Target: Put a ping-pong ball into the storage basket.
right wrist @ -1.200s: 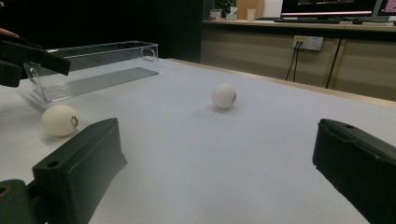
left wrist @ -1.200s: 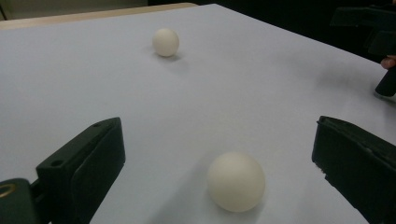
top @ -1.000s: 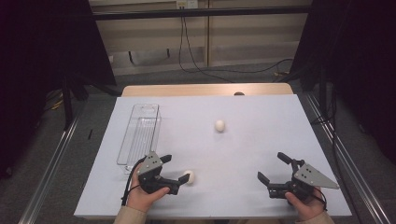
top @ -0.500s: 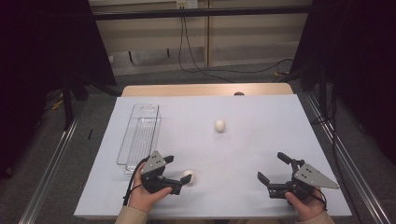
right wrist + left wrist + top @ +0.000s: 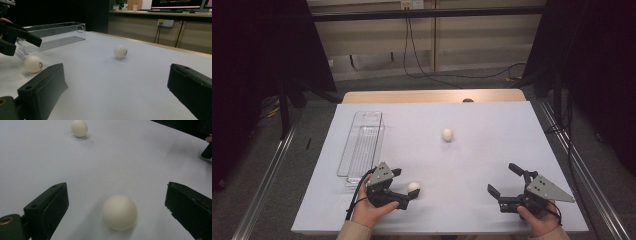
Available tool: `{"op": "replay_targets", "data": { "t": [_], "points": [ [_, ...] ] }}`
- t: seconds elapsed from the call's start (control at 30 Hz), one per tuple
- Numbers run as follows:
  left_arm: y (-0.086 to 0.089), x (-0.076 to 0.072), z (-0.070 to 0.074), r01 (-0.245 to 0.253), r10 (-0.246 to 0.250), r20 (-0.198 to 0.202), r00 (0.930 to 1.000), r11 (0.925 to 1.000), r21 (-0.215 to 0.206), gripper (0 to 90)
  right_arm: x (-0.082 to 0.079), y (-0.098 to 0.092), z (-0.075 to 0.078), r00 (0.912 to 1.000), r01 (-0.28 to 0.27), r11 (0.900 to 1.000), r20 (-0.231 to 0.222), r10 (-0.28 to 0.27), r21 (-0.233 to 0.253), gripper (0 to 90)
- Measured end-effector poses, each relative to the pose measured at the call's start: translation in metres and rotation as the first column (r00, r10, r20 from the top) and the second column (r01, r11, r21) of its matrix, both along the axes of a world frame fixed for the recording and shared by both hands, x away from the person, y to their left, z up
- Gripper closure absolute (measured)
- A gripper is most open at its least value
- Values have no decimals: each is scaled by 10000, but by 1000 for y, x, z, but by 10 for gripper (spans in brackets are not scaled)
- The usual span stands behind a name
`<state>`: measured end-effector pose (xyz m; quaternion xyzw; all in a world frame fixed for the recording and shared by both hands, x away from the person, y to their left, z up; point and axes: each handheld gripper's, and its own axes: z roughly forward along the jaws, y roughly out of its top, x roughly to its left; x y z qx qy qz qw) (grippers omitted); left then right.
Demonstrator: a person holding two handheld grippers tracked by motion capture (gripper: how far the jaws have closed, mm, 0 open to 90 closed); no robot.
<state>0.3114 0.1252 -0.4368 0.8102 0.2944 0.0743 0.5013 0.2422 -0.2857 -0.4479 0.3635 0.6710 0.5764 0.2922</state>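
A: White plastic, by the look of it: a small round ball (image 5: 119, 212) lies on the pale table (image 5: 492, 150), at about seven o'clock on the table in the high view. It sits between the spread jaws of the left gripper (image 5: 404, 187), touching neither jaw.

B: How would it handle?

A: I judge it very light, hollow and smooth, so it should roll at the slightest nudge and could squirt out of a lopsided pinch. The best hold looks to be across its widest middle, one jaw on each side, closing gently and evenly.

B: And the other hand?

A: The right gripper (image 5: 504, 182) rests at about five o'clock, jaws wide apart and holding nothing. A second ball (image 5: 447, 134) lies near the centre of the table, well apart from both grippers.

B: Anything to put them in?

A: A clear long tray (image 5: 362, 145) lies at about nine o'clock, just beyond the left gripper.
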Motion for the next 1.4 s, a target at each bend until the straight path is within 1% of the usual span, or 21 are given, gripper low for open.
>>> {"op": "replay_targets", "data": {
  "t": [0.1, 0.17, 0.27, 0.3, 0.37, 0.43, 0.5, 0.53, 0.63, 0.67, 0.83, 1.0, 1.17, 1.33, 1.37, 1.4],
  "points": [
    [0, 1, 0, -88, 88, -48, 9999, 9999, 63, 50, 0, 0, 0, 10000, -3, 10000, 22, 3, -11, 9],
    [0, 1, -1, -50, 50, -87, 9999, 10000, 58, 52, 0, 0, 1, 10000, 26, 10000, 11, -26, 19, 9],
    [-1, 1, -1, -36, 38, -76, 10000, 9999, 166, 56, 0, -1, 1, 10000, 50, 10000, 23, -50, 38, 9],
    [-1, 1, -2, -60, 63, -176, 9998, 9998, 178, 59, 0, 0, 1, 10000, 17, 10000, 20, -18, 42, 9],
    [-1, 2, -2, -19, 25, -201, 9998, 9995, 310, 60, 0, 0, 1, 10000, 6, 10000, 24, -6, 25, 9],
    [-2, 2, -3, -7, 15, -280, 9996, 9996, 286, 63, 0, 0, 0, 10000, -7, 10000, 25, 7, 2, 9],
    [-2, 3, -3, 8, 2, -278, 9996, 9993, 361, 67, 0, 0, 1, 10000, -2, 10000, 21, 2, 6, 9],
    [-3, 3, -4, 19, -6, -363, 9993, 9993, 380, 72, 0, -1, 1, 10000, 31, 10000, 26, -31, 34, 9],
    [-4, 3, -5, 75, -56, -406, 9992, 9989, 467, 85, 0, -1, 1, 10000, 54, 10000, 34, -54, 36, 9],
    [-5, 3, -6, 77, -53, -482, 9988, 9987, 510, 91, 0, -1, 1, 10000, 53, 10000, 26, -53, 33, 9],
    [-7, 4, -7, 204, -164, -575, 9982, 9974, 697, 121, 0, -1, 1, 10000, -7, 10000, 51, 7, 15, 9],
    [-8, 4, -9, 257, -212, -603, 9980, 9968, 755, 152, 0, -1, 1, 10000, 20, 10000, 43, -20, 71, 9],
    [-8, 5, -10, 360, -298, -746, 9968, 9958, 841, 181, 0, -1, 1, 10000, -12, 10000, 52, 11, 44, 10],
    [-8, 6, -10, 415, -350, -843, 9958, 9962, 770, 198, 0, -1, 1, 10000, 2, 10000, 37, -2, 67, 10],
    [-8, 6, -10, 438, -361, -853, 9957, 9951, 891, 203, 0, -1, 1, 10000, -4, 10000, 47, 3, 71, 10],
    [-8, 6, -10, 438, -361, -853, 9957, 9951, 891, 207, 0, -1, 2, 10000, -2, 10000, 55, 2, 80, 10]
  ]
}}
